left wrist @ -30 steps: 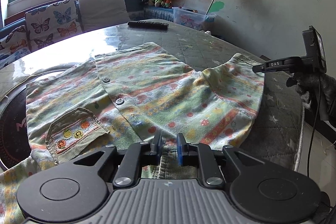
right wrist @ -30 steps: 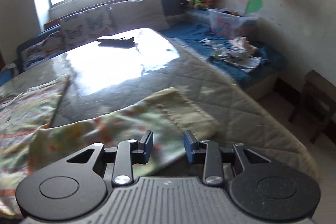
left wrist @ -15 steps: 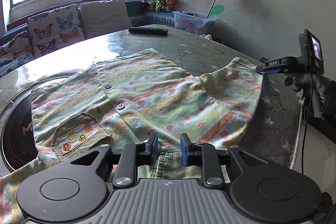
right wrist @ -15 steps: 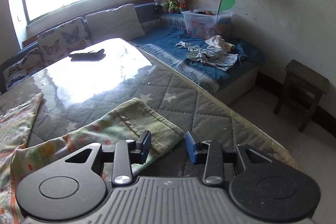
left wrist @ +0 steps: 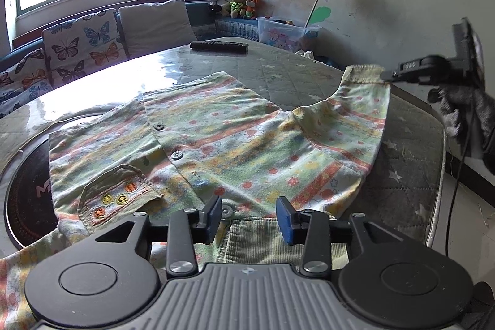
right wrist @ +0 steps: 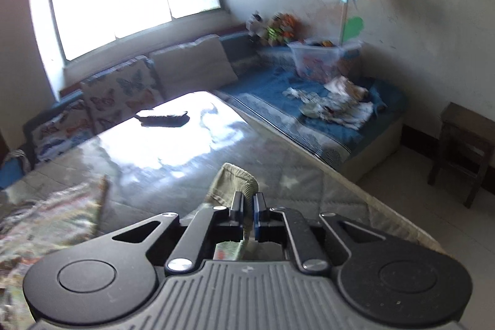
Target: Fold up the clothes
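Left wrist view: we see left gripper (left wrist: 249, 214) with fingers spread apart, nothing between them, poised over corduroy collar (left wrist: 263, 240). Soft printed shirt (left wrist: 216, 144), striped, snap buttons, embroidered pocket, lies flat on table (left wrist: 294, 73) with quilted, glossy covering. Sleeve (left wrist: 362, 101) lifted at right, cuff pinched by right gripper (left wrist: 391, 75). Remote (left wrist: 219, 47) on far side; butterfly cushions (left wrist: 80, 42) under window.

Right wrist view: blurred. We see right gripper (right wrist: 247, 206) with fingers clamped on ribbed olive cuff (right wrist: 236, 178), raised above table (right wrist: 191, 184). Blue daybed (right wrist: 309, 119) beyond, wooden stool (right wrist: 464, 141) at right.
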`<state>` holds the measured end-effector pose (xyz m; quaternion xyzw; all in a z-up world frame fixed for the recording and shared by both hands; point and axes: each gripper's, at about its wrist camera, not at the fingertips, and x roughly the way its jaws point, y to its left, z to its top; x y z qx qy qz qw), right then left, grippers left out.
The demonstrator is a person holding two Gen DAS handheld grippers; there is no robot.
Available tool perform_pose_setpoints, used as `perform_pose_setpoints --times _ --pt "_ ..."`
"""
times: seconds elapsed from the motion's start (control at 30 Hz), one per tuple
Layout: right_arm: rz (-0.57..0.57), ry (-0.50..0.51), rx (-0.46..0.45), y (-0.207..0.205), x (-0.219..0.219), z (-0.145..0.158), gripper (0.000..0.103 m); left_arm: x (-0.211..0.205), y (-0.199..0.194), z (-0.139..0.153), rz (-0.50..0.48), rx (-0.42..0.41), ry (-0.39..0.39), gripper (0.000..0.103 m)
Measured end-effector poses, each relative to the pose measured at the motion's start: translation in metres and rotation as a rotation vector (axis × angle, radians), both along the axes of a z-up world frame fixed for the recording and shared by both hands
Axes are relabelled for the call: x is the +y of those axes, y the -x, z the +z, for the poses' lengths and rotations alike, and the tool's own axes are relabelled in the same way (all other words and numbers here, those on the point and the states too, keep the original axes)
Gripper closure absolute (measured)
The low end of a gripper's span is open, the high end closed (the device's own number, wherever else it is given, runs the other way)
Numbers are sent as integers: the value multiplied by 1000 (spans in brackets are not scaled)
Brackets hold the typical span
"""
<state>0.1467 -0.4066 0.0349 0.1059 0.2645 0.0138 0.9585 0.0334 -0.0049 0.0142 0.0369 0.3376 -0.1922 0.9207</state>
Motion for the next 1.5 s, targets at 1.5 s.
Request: perform_pose_setpoints --times 1.5 --pt "604 139 94 36 186 -13 91 81 39 4 279 -43 45 48"
